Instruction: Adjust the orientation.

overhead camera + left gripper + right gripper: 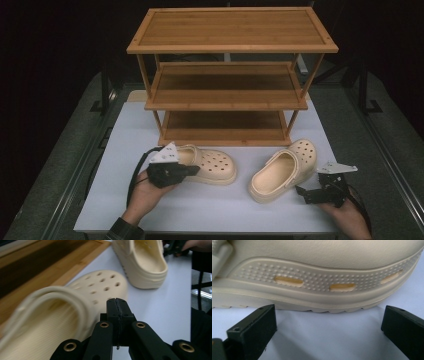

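My left claw [117, 312] is clenched on nothing beside the left clog [207, 165], my right claw [329, 327] is released just before the right clog [319, 277], whose low sole could slip under my jaws.

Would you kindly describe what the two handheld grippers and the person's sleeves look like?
Both the left gripper and the right gripper are black, each topped by a grey three-cornered plate and trailing a black cable. The left gripper's jaws carry brass-coloured rivets. A dark, seemingly plaid cuff shows at the left wrist.
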Tool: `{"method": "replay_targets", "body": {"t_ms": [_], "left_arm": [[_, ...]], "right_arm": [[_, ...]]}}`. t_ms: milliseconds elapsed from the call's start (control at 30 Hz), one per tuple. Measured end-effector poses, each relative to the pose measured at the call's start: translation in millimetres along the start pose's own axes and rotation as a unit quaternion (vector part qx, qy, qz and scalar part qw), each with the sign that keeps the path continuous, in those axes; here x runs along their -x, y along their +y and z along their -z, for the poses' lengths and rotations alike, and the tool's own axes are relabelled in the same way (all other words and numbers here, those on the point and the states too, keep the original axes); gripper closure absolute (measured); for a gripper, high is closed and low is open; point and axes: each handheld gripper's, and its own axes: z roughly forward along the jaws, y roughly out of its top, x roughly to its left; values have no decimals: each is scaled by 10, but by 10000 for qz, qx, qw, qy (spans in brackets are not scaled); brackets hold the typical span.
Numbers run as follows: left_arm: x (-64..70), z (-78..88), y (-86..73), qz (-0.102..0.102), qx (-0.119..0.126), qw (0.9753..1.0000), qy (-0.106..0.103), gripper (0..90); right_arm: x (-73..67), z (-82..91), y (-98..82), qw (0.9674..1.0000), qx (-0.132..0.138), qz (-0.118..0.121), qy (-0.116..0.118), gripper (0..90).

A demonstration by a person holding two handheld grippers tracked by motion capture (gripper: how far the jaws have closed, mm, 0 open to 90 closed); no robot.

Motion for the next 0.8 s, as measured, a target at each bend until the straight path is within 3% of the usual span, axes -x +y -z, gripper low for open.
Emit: {"method": "replay_targets", "body": {"t_ms": [100,133,167,267,333,367,400,433,567,800], "left_arm": [[-103,97,-34,30,-27,9999,156,900],[-221,189,-75,118,-50,9995,293,900],[-221,189,-75,118,-50,9995,293,900],[-437,337,-154,214,-83,9980,590,900],[-494,370,-173,234,-77,9976,647,900],[-610,430,-209,314,-19,9971,688,900],[-610,430,-209,314,-19,9971,688,900],[-720,461,-236,359,10,9964,764,900],[-864,443,-275,398,1,9961,789,900],[-1147,190,-347,471,-118,9950,878,900]], "right_arm": [[0,0,0,10000,-1,1,0,0],[0,0,0,10000,-1,0,1,0],[0,0,0,10000,-2,0,1,0],[-1,-1,1,10000,-4,-3,-1,0],[-1,-1,1,10000,-4,-3,-1,0],[-2,-1,1,10000,-6,-2,-4,0],[-2,-1,1,10000,-6,-2,-4,0],[-2,-1,1,10000,-6,-4,-5,0],[-3,-1,1,10000,-7,-4,-8,0],[-4,-2,1,10000,-8,2,-12,0]]}}
